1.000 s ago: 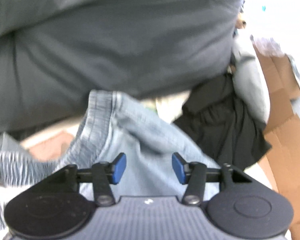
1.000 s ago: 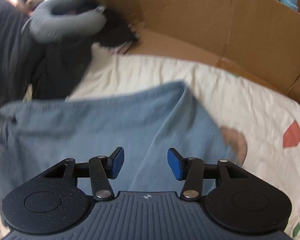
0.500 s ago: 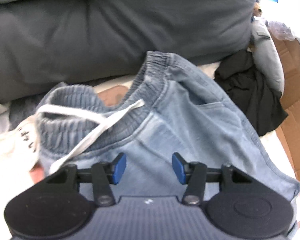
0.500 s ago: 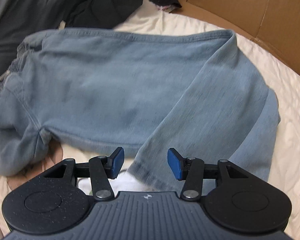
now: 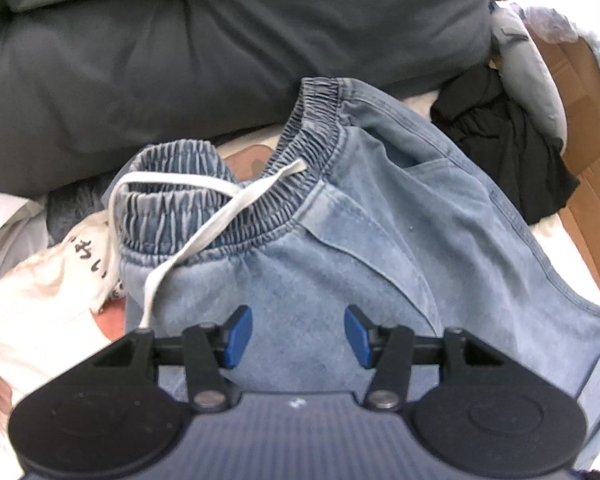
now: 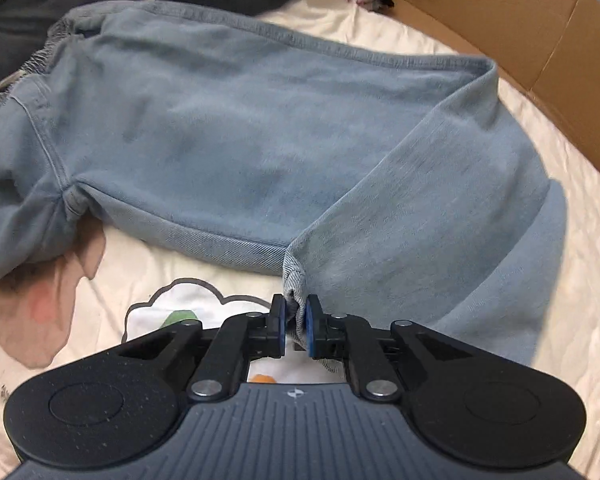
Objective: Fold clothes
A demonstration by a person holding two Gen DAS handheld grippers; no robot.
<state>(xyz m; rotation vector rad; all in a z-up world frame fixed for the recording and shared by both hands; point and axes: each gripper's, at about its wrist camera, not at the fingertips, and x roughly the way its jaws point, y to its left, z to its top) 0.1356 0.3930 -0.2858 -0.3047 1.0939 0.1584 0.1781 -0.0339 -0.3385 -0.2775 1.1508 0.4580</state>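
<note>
Light blue denim pants [image 5: 380, 240] lie on a cream printed bedsheet [image 6: 560, 280]. In the left wrist view their elastic waistband [image 5: 292, 176] and white drawstring [image 5: 204, 232] face me. My left gripper [image 5: 298, 336] is open and hovers just over the fabric below the waistband. In the right wrist view the pants [image 6: 240, 132] are spread out with one leg folded back. My right gripper [image 6: 295, 326] is shut on the hem corner of that leg [image 6: 294, 284].
A dark grey duvet [image 5: 180, 48] lies behind the waistband. A black garment [image 5: 508, 144] and a grey pillow [image 5: 528, 68] lie at the right. Cardboard walls [image 6: 520, 24] border the bed's far right side. A white printed cloth [image 5: 48, 280] lies at the left.
My right gripper has closed on the leg hem it was hovering over. My left gripper has settled closer over the pants, still open.
</note>
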